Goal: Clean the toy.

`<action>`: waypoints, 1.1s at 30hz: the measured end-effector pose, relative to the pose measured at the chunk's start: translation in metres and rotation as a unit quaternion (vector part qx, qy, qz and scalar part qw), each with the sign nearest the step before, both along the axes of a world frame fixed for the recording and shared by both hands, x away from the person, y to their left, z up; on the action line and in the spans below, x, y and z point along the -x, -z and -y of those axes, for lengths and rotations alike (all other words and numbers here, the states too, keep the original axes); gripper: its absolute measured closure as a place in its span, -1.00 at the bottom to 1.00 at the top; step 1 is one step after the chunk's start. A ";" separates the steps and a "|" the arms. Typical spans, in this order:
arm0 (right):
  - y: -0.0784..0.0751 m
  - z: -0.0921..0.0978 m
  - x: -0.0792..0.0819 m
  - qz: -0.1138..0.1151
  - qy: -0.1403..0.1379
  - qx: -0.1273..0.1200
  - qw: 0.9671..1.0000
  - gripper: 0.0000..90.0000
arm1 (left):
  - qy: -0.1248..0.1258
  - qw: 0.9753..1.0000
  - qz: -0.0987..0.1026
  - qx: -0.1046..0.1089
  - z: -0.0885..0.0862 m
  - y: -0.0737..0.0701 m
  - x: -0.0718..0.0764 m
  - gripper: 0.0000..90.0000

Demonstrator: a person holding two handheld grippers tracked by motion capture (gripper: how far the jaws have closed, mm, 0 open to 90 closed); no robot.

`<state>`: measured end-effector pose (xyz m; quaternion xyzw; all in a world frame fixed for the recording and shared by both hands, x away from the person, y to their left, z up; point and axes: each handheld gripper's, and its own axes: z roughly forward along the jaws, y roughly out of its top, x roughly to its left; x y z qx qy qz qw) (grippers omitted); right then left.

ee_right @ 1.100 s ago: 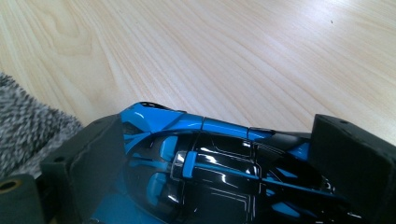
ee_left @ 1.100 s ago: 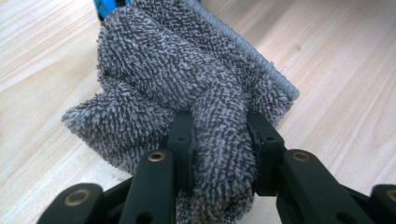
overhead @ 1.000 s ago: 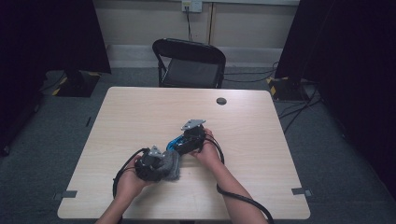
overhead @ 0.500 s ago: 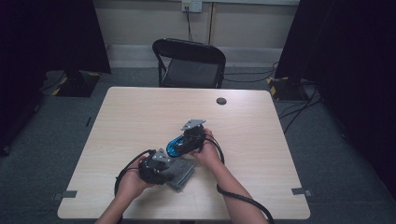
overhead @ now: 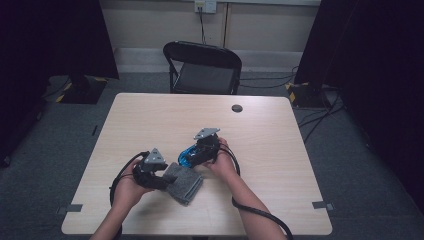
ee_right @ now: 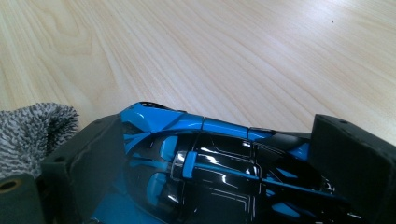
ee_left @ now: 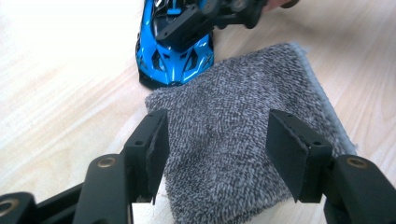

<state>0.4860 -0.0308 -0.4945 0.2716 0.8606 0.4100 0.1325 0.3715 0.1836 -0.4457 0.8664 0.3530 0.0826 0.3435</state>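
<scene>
Toy car [ee_right: 205, 168] sits clamped between the right gripper [overhead: 202, 150] fingers; grey cloth [ee_left: 243, 140] lies beneath the left gripper's [ee_left: 217, 154] parted fingers — closing shallow may pinch only loose pile and slip.

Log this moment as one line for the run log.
right gripper: shut on toy car | left gripper: open over grey cloth | cloth flat on table

- Your left gripper [overhead: 159, 176] sits low near your edge, its jaws spread wide and pointing right, nothing pinched between the pads [ee_left: 156, 144].
- Your left hand [overhead: 131, 187] wraps the grip from below, forearm coming in from the bottom.
- Your right gripper [overhead: 192, 156] points left, its jaws closed in on something.
- Your right hand [overhead: 220, 159] grips it, forearm angled in from the lower right.
</scene>
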 end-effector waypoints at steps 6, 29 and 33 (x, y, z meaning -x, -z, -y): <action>0.000 0.000 0.000 -0.001 -0.001 0.002 1.000 -0.91 | 0.021 0.999 -0.021 -0.032 0.010 0.013 0.011 0.42; 0.000 0.000 0.000 -0.001 0.000 0.001 1.000 -0.91 | -0.144 0.988 -0.058 -0.024 -0.025 0.019 -0.006 -0.03; 0.000 0.000 0.001 0.000 0.000 0.001 1.000 -0.91 | -0.132 0.990 -0.039 -0.031 -0.028 0.028 -0.015 -0.05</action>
